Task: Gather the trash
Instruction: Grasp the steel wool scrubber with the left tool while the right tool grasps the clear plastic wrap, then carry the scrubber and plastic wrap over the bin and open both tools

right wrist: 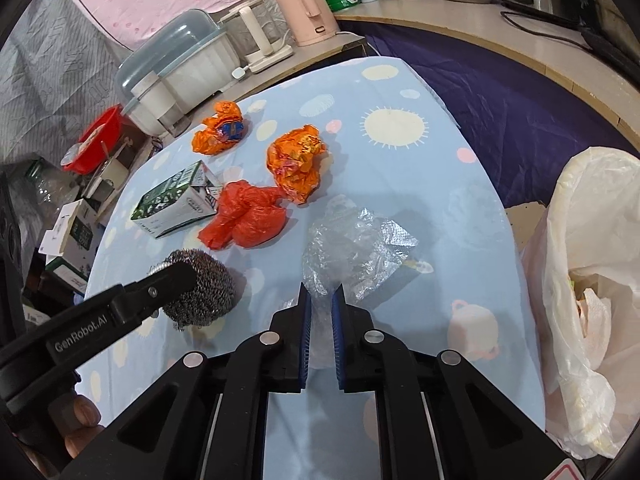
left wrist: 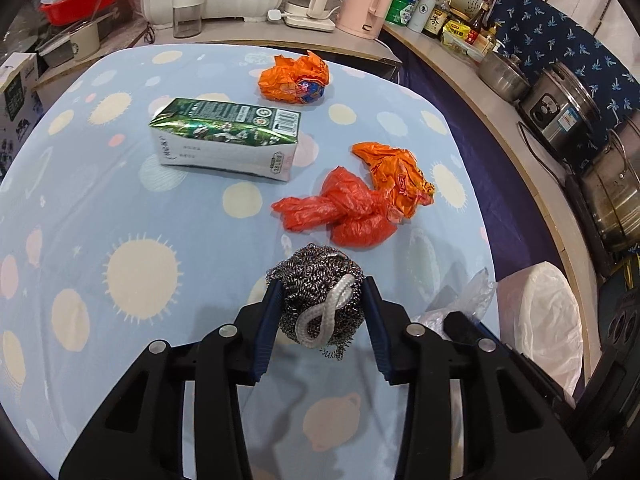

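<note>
The left gripper [left wrist: 323, 308] pointed steeply down at the table [left wrist: 120, 208], its jaws clamped on a steel wool scrubber [left wrist: 320, 300] with a white cord loop on top. The right gripper [right wrist: 321, 300] tilted down likewise, its jaws nearly together and pinching the near edge of a clear plastic wrapper [right wrist: 356, 252] that spread out ahead of them. A person's fingers [right wrist: 82, 420] showed beneath the left gripper's handle.

The table wore a pale blue cloth with suns and dots. Beyond the left jaws lay a red plastic bag [left wrist: 340, 212], an orange wrapper [left wrist: 396, 176] touching it, a green milk carton [left wrist: 228, 138] on its side, and a second crumpled orange wrapper [left wrist: 294, 78] farthest off.

To the right of the right jaws, past the table's edge, stood a bin lined with a white bag [right wrist: 592, 280]. A crowded counter [left wrist: 460, 56] curved behind the table.
</note>
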`<state>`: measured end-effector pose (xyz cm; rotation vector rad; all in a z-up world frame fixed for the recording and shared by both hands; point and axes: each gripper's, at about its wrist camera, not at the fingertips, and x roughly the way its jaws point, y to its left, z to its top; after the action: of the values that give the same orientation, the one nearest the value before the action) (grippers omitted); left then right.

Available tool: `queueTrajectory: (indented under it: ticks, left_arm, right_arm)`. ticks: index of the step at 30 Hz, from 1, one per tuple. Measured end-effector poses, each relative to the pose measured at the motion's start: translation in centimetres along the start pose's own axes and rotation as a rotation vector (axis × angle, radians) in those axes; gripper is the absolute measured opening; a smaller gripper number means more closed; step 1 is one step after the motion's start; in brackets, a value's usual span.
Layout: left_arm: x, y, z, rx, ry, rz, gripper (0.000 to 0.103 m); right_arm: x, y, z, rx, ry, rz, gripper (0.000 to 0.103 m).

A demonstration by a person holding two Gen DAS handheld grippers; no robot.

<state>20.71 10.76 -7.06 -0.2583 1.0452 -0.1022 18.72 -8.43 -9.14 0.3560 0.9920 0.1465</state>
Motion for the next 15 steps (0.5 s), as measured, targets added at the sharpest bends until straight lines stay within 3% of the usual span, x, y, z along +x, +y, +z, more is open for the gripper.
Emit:
queueTrajectory:
  ticks: [15]
  left_arm:
    - [-5.1, 0.6, -3.3, -0.010, -0.040, 0.005, 0.039]
  right_arm:
    - [-6.0, 0.8, -2.1, -0.030, -0.079, 0.021, 0.009]
